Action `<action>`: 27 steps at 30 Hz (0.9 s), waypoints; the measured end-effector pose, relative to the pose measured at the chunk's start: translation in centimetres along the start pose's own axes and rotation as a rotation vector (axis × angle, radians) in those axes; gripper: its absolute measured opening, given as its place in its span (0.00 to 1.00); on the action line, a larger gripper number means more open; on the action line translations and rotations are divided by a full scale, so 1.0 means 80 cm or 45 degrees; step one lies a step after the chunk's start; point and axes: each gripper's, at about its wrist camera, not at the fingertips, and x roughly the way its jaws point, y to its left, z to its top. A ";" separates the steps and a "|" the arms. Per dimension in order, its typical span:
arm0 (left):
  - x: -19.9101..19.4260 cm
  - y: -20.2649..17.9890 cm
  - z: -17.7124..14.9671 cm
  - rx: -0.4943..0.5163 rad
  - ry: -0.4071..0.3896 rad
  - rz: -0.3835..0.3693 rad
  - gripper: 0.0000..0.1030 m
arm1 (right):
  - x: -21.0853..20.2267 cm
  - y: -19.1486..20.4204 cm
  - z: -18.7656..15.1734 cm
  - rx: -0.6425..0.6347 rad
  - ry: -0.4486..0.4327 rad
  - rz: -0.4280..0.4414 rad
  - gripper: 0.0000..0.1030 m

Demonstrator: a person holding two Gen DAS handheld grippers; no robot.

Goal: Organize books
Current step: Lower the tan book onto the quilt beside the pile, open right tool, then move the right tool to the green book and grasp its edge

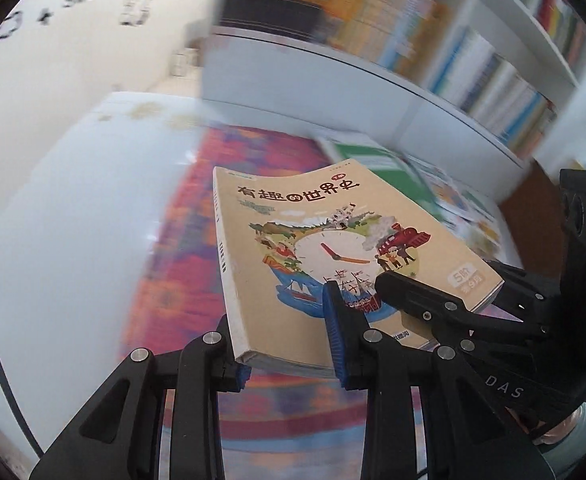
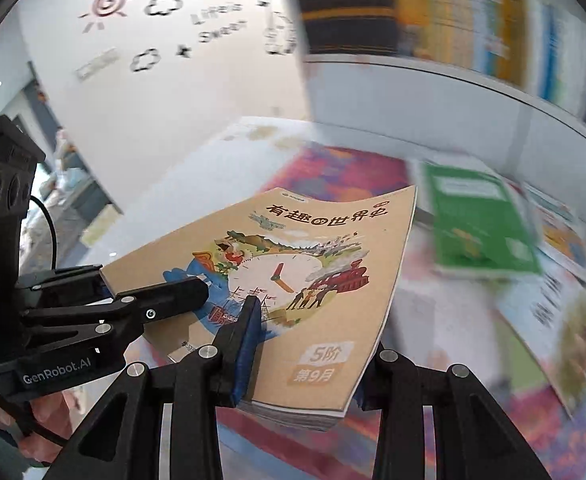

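Observation:
A tan book [image 1: 333, 248] with a clock and train picture on its cover is held in the air above the floor. My left gripper [image 1: 289, 344] is shut on its near spine corner. My right gripper [image 2: 305, 364] is shut on its near bottom edge; it also shows in the left wrist view [image 1: 421, 300] at the book's lower right. The book also shows in the right wrist view [image 2: 293, 280], with the left gripper [image 2: 165, 300] clamped on its left side. A green book [image 2: 477, 224] lies on the floor beyond.
A white bookshelf [image 1: 373, 76] full of upright books runs along the back and right. Several picture books [image 2: 565, 312] lie on the floor at the right. A colourful mat [image 1: 197, 248] covers the floor below. A white wall [image 2: 165, 92] with decals stands at left.

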 end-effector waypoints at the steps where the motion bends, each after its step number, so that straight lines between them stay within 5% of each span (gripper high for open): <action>1: 0.002 0.016 0.001 -0.017 -0.005 0.023 0.28 | 0.014 0.011 0.008 -0.016 0.005 0.016 0.35; 7: 0.046 0.065 -0.004 -0.037 0.014 0.127 0.28 | 0.102 0.049 0.024 -0.048 0.083 0.040 0.35; 16: 0.097 0.092 0.016 -0.041 0.043 0.065 0.29 | 0.146 0.040 0.023 0.086 0.071 -0.058 0.37; 18: 0.109 0.109 0.013 -0.092 0.105 0.036 0.40 | 0.159 0.037 0.023 0.111 0.087 -0.077 0.40; 21: 0.123 0.128 -0.007 -0.141 0.233 0.136 0.43 | 0.172 0.032 0.011 0.176 0.173 -0.066 0.44; 27: 0.102 0.153 -0.052 -0.162 0.298 0.319 0.43 | 0.173 0.035 -0.036 0.153 0.371 -0.054 0.51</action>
